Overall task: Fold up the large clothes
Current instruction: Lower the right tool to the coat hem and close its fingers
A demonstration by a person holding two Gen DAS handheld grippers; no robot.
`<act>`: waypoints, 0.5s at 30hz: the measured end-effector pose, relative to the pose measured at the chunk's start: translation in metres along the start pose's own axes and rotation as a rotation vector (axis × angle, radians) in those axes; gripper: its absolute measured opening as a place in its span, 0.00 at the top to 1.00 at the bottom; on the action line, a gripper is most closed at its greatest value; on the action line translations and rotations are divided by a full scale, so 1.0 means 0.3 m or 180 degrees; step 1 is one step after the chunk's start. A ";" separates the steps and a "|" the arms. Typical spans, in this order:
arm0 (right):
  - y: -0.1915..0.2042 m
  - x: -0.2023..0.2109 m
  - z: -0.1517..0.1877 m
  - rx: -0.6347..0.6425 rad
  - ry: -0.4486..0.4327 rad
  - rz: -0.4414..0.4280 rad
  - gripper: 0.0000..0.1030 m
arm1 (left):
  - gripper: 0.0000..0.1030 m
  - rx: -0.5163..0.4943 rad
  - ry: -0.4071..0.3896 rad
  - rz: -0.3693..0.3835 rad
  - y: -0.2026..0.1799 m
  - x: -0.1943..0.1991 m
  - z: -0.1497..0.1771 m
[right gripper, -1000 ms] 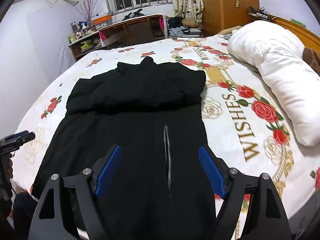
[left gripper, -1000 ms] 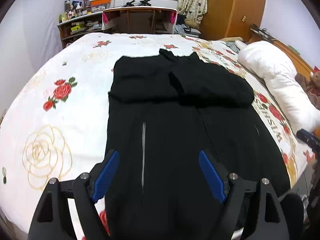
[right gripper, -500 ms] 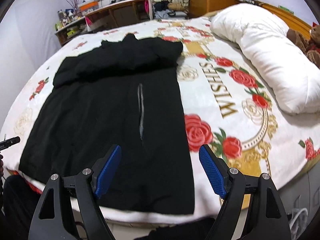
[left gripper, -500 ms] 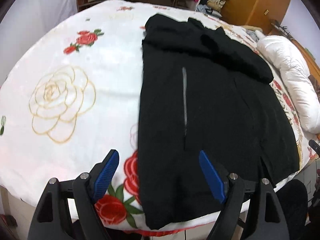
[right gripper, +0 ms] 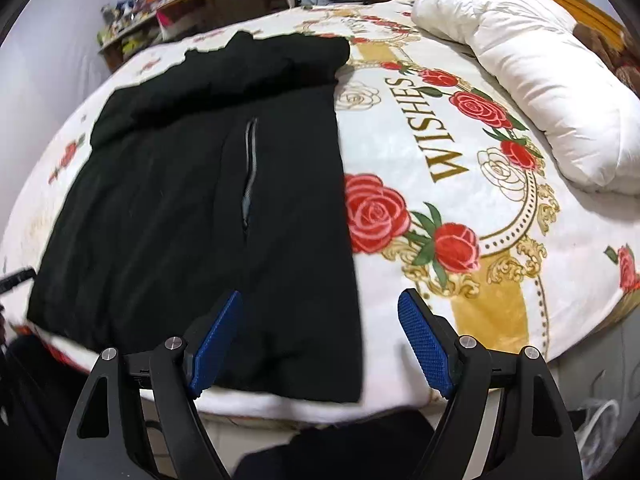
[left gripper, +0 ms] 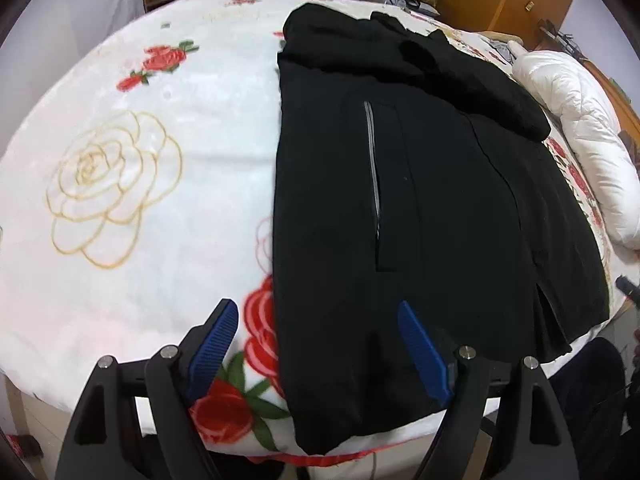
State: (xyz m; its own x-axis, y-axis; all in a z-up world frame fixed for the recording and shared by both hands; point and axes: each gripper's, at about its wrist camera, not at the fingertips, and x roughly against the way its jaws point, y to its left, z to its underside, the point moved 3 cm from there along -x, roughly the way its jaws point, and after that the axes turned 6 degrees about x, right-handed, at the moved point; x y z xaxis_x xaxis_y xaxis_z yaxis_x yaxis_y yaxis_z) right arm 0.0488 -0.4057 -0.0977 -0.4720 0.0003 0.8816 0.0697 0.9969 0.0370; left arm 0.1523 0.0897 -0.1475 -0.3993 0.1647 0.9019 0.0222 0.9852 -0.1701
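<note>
Rose-print bedspread [left gripper: 120,208] is carrying black garment [left gripper: 400,200] flat; L gripper [left gripper: 318,344] & R gripper [right gripper: 320,336] are hovering at its near hem, jaws wide, holding nothing.

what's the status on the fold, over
Left gripper and right gripper open, empty. Black coat flat on bed, sleeves folded in. Nothing blocking.

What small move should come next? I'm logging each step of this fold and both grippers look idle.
Probably lower both grippers onto the near hem corners of the black coat. The left gripper and right gripper hover open, each astride one near corner, holding nothing; the sleeves already lie folded across the top.
</note>
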 end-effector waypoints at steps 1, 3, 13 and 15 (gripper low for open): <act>-0.005 -0.008 0.002 -0.0005 0.0035 -0.0029 0.22 | 0.19 0.0015 0.0033 -0.0002 0.000 -0.008 0.003; -0.017 -0.023 0.009 -0.0036 0.0091 -0.0109 0.22 | 0.19 -0.0033 0.0107 -0.0040 -0.009 -0.027 0.012; -0.018 -0.104 0.024 -0.0067 0.0341 -0.0405 0.22 | 0.19 -0.0109 0.0319 -0.0175 -0.036 -0.090 0.056; -0.012 -0.119 0.026 -0.0039 0.0386 -0.0436 0.22 | 0.19 -0.0002 0.0419 -0.0130 -0.027 -0.111 0.062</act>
State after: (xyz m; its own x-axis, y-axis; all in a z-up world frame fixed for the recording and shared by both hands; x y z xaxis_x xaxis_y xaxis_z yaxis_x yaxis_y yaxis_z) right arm 0.0586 -0.4087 -0.1330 -0.3684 -0.1458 0.9182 0.0232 0.9859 0.1659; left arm 0.1484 0.0755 -0.1834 -0.2763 0.1294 0.9523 0.0091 0.9912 -0.1321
